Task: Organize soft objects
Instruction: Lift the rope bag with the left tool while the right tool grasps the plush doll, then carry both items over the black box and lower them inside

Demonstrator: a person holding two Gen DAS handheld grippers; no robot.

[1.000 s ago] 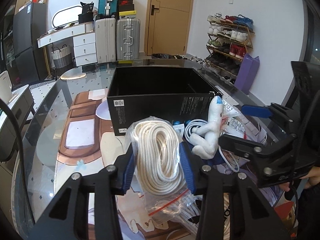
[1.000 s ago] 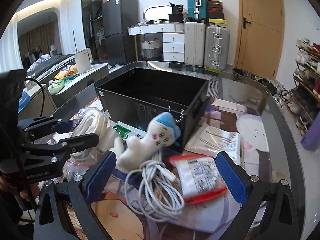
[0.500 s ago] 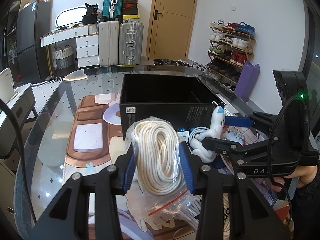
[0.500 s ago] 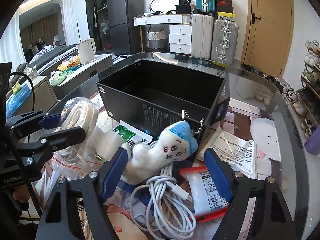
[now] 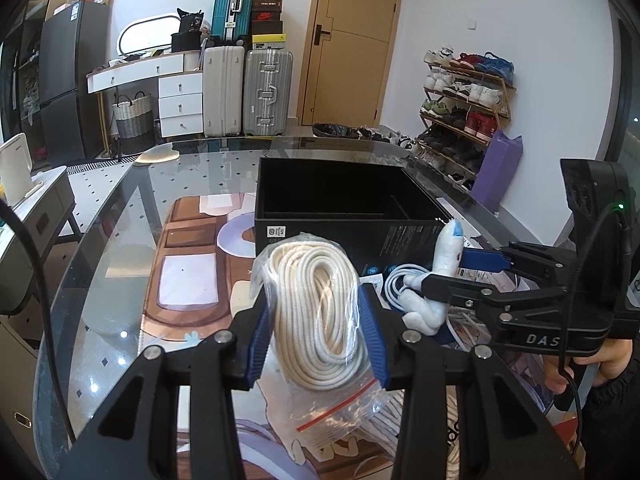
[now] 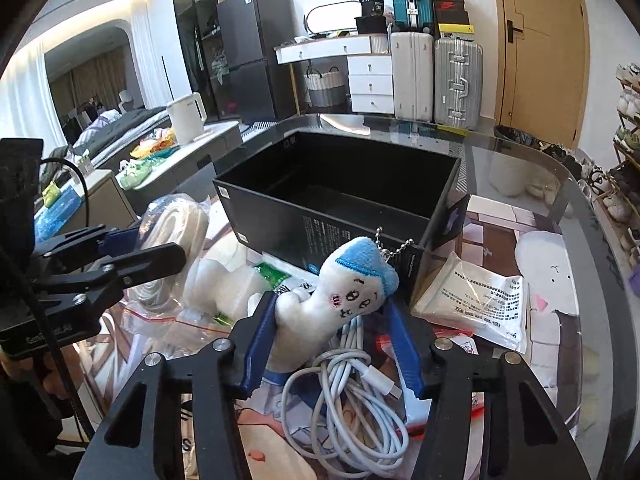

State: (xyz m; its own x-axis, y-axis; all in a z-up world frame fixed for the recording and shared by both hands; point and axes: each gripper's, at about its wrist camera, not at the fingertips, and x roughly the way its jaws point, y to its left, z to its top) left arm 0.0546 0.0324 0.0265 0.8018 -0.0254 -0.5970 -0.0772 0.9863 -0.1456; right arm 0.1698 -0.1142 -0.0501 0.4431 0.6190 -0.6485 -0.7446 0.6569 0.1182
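My left gripper (image 5: 314,320) is shut on a clear zip bag of coiled white rope (image 5: 316,292), held upright just above the table. In the right wrist view that bag (image 6: 180,216) and the left gripper (image 6: 156,242) show at the left. A white plush toy with a blue cap (image 6: 348,284) and a bead chain stands between the blue pads of my right gripper (image 6: 332,312). Its jaws are closing and both pads touch the toy's body. The left wrist view shows the right gripper (image 5: 444,270) flanking the plush toy (image 5: 448,248). An open, empty black box (image 6: 320,228) stands right behind.
A coiled white charging cable (image 6: 344,400) lies under the plush. A white printed packet (image 6: 476,296) lies to its right, with red-sealed bags and a green packet (image 6: 272,274) among the clutter. The glass table (image 5: 120,220) has a patterned mat left of the box.
The right gripper's jaws have closed from wide apart onto the plush toy, which now stands more upright between the pads. The left gripper still holds the rope bag, hardly moved.
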